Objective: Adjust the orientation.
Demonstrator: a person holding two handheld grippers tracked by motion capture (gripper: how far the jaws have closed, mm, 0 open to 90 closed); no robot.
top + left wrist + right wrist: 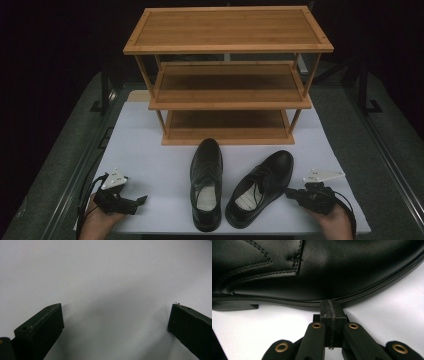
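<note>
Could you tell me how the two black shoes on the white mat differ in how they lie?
The left shoe lies straight, toe toward the wooden rack; the right shoe is angled, its toe swung out to the right. The right shoe has the shut right gripper at its side, by the sole edge; the left shoe has no gripper near it, the open left gripper resting apart on the mat. Both are upright, black, laced leather shoes.

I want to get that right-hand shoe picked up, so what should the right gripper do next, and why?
Probably open the right gripper first. Its jaws are pressed together with nothing between them, and their tips sit against the sole edge of the right shoe, which lies angled on the white table. Shut jaws cannot take hold of the shoe; once open, they could close over its side wall.
</note>
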